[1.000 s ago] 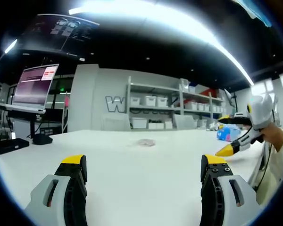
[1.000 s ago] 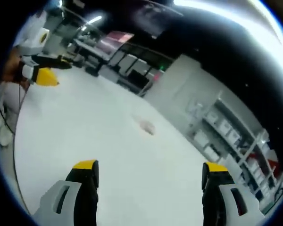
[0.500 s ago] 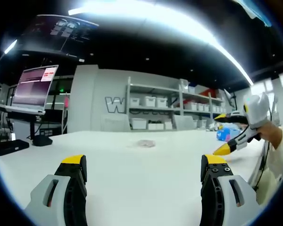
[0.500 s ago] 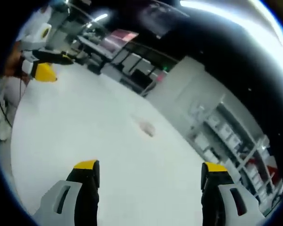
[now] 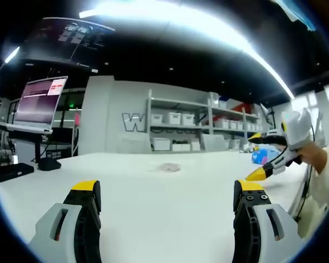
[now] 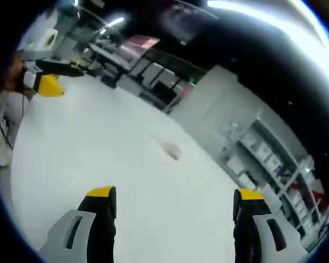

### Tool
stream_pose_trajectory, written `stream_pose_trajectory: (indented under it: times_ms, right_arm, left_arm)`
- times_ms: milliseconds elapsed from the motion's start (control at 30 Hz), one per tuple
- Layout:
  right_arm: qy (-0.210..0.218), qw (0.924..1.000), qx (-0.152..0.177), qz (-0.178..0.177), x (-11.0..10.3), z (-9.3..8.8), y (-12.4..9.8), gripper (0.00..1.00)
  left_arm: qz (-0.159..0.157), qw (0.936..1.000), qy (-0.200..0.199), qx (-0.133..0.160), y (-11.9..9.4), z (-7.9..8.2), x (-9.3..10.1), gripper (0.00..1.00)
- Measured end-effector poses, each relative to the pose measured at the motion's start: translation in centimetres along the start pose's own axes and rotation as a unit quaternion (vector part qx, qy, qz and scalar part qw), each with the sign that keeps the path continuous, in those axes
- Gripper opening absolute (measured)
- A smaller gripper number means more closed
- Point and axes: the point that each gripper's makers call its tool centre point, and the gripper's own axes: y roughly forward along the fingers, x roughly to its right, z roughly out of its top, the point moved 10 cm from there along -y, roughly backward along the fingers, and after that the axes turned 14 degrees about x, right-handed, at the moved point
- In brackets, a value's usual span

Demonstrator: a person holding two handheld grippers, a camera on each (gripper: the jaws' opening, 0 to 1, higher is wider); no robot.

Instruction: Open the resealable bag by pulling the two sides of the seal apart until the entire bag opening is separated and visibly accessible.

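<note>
Left gripper view: the small clear, pinkish resealable bag (image 5: 169, 166) lies flat on the white table (image 5: 153, 203), well ahead of my yellow-tipped left gripper (image 5: 167, 189), jaws wide apart. My right gripper (image 6: 175, 197) gapes equally, holding nothing.

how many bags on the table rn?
1 that I can make out: a small clear bag lying far out near the middle of the white table, beyond both open grippers; the right gripper view shows it too. Blue clutter at the far edge is unclear.
</note>
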Motion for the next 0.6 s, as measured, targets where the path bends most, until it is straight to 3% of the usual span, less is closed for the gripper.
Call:
stream_pose_trajectory:
  times_ms: [233,600]
  right_arm:
    - [0.073,0.9970,0.028,-0.002,0.44,0.02,0.73,0.87]
    - [0.066,0.9975,0.016,0.016,0.66,0.71,1.06,0.87]
  left_arm:
    - [0.001,1.0000,0.002,0.000,-0.13,0.07,-0.05,1.00]
    - [0.002,1.0000,0.002,-0.001,-0.28,0.02,-0.08,1.00]
